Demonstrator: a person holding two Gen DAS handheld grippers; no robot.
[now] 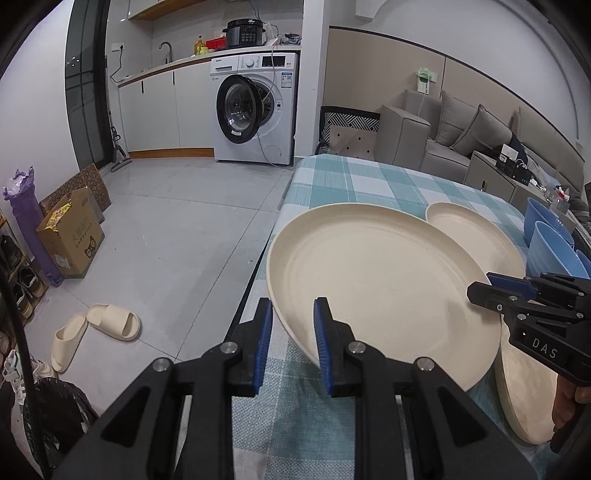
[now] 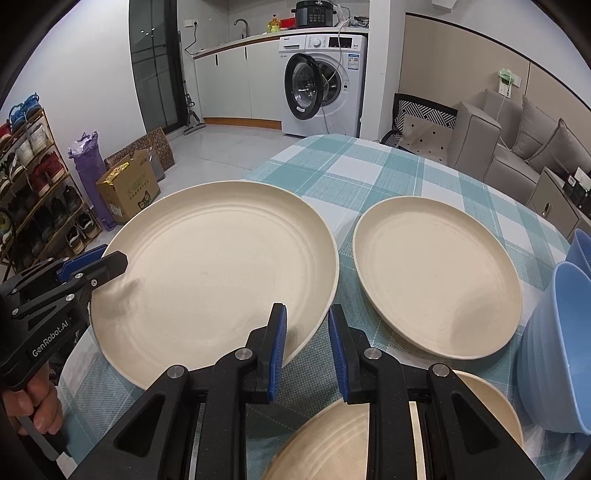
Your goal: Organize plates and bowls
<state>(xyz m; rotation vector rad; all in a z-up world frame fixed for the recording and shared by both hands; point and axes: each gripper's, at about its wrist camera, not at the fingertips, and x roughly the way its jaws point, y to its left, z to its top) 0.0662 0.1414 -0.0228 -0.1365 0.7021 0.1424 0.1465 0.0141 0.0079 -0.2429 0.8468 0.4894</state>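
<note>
Lifting large cream plate point(image 2: 214, 266) by both rims, left gripper point(image 1: 291, 343) and right gripper point(image 2: 306, 350) each pinching an edge.
Plate tilted above checked tablecloth point(image 2: 369, 173); smaller plate point(image 2: 436, 280) beyond-right, blue bowls point(image 2: 554, 347) further right. Next probably: stack onto another plate, level.

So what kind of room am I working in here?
Most likely a small flat's open kitchen and living area: a washing machine under a counter with a sink tap, a grey sofa, and a checked-cloth dining table.

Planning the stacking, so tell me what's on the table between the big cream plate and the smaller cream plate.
Nothing: in the right wrist view only bare checked tablecloth separates the big cream plate from the smaller cream plate.
</note>
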